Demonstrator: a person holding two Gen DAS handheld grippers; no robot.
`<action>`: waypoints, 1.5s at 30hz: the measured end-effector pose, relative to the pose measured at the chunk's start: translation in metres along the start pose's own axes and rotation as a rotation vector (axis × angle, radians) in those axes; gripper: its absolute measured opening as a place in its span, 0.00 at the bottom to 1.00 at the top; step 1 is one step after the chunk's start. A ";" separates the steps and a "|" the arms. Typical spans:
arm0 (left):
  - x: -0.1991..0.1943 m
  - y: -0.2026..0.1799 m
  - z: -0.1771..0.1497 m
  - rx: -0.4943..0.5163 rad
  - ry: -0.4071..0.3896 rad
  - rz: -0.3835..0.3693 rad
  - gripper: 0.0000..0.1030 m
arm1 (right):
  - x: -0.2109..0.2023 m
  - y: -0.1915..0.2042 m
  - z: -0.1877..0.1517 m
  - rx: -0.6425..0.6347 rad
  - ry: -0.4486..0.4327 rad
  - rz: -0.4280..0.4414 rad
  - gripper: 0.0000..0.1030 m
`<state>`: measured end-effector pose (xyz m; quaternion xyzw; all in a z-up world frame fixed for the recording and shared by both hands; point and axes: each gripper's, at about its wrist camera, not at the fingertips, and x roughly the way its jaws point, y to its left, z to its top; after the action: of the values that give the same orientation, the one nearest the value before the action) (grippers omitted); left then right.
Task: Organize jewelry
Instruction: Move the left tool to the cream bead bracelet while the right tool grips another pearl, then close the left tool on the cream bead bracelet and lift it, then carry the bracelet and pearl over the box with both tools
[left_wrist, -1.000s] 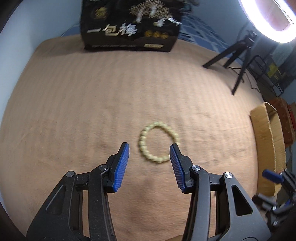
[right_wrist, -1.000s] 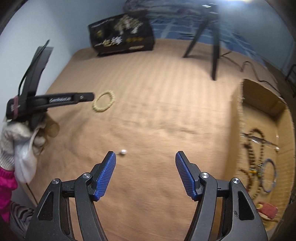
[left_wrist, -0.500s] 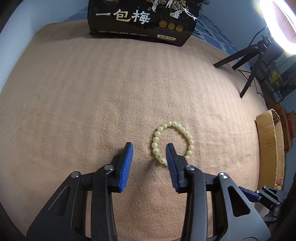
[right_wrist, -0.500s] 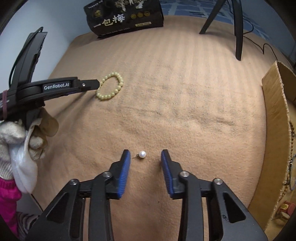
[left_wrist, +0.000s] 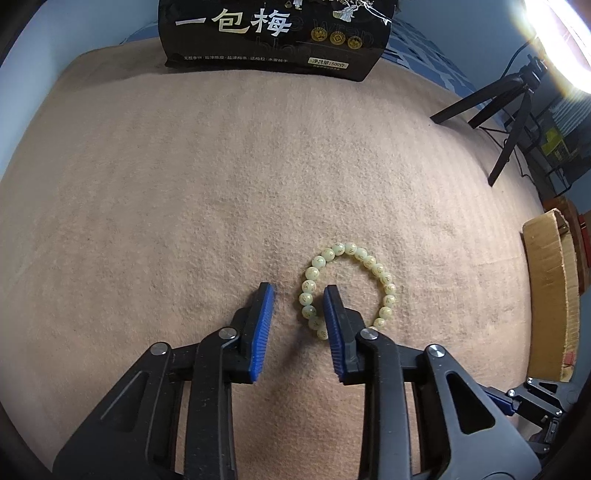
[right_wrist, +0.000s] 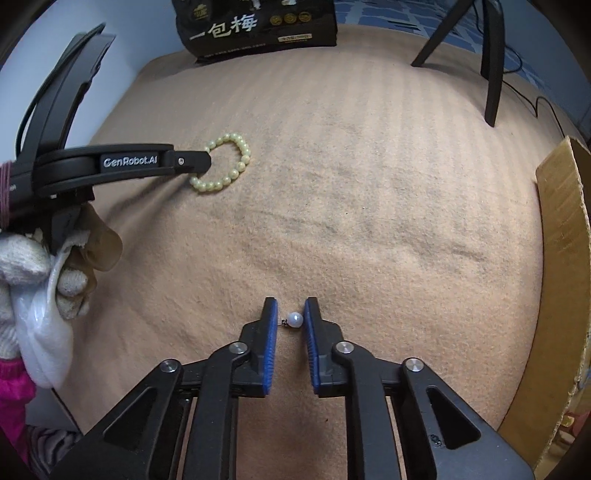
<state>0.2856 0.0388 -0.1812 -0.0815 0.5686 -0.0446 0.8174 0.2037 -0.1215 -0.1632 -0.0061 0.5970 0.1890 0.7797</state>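
Note:
A pale yellow-green bead bracelet lies flat on the tan blanket; it also shows in the right wrist view. My left gripper is down at the blanket, partly open, with its right finger inside the bracelet's ring and the ring's left side between the pads. A small white pearl earring lies on the blanket. My right gripper is nearly shut around it, the pearl close against the right pad, a narrow gap left on the other side.
A cardboard box stands at the right edge of the blanket and also shows in the left wrist view. A black snack bag stands at the far edge. A black tripod stands at the back right.
Both grippers have moved forward, come down and narrowed. The left one now straddles the bracelet's left side. The right one has closed in around the pearl earring.

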 end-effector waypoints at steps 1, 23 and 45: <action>0.001 -0.001 0.000 0.007 -0.003 0.007 0.24 | 0.001 0.001 0.000 -0.004 0.000 -0.005 0.10; -0.050 -0.002 -0.001 -0.016 -0.107 -0.076 0.05 | -0.046 -0.011 -0.012 0.025 -0.089 0.010 0.10; -0.108 -0.078 -0.005 0.047 -0.204 -0.262 0.05 | -0.110 -0.075 -0.030 0.102 -0.217 -0.079 0.10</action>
<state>0.2450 -0.0207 -0.0684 -0.1399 0.4661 -0.1556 0.8596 0.1752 -0.2294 -0.0854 0.0305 0.5170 0.1272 0.8459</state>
